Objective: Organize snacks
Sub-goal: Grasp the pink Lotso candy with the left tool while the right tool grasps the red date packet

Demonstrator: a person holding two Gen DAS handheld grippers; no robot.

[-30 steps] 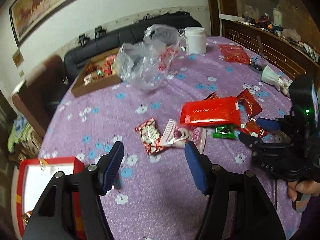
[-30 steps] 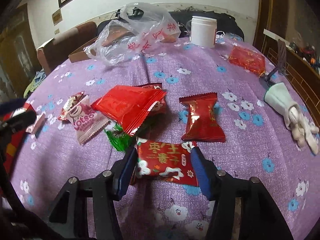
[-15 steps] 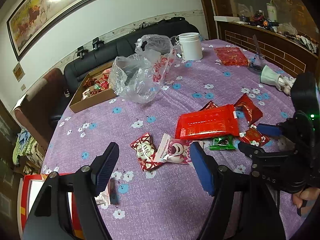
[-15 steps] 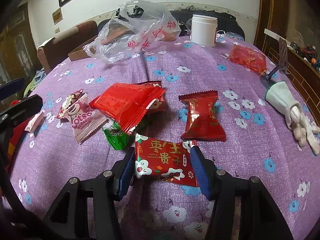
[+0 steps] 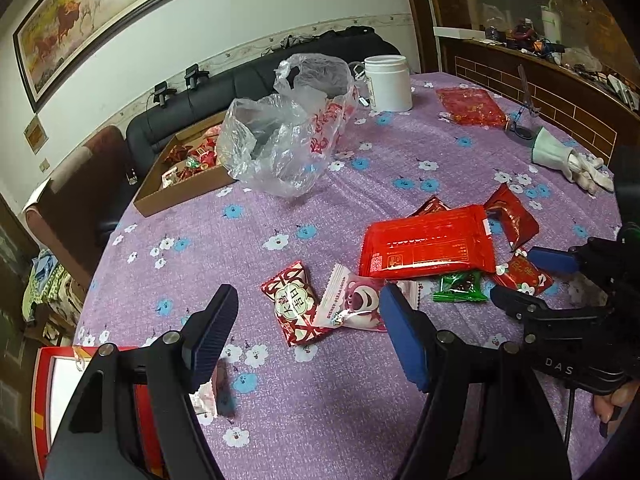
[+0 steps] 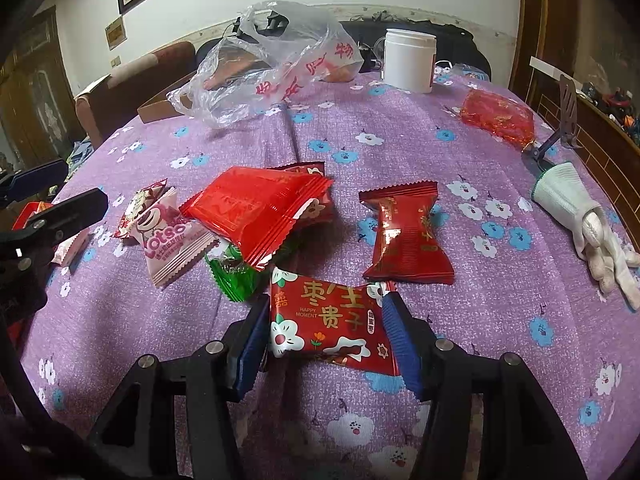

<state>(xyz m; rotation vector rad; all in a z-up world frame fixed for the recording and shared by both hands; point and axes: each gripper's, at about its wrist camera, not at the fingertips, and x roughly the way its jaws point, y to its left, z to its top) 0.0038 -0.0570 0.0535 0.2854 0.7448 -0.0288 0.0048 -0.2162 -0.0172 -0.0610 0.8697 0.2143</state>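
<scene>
I am viewing a floral purple tabletop (image 6: 400, 128), sofa (image 5: 248, 80) behind; left tongs (image 5: 308, 336) gaping empty, right tongs (image 6: 324, 336) bracketing a red packet (image 6: 328, 320), jaws just easing apart.

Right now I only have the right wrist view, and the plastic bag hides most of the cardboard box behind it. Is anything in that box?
Observer: Yes. In the left wrist view the cardboard box is open on top and holds several red-wrapped snacks.
Operator: Is there any other container that I can't make out?
Observer: A red box with a white inside sits at the lower left of that view, past the edge of the table. I cannot tell what it rests on.
</scene>
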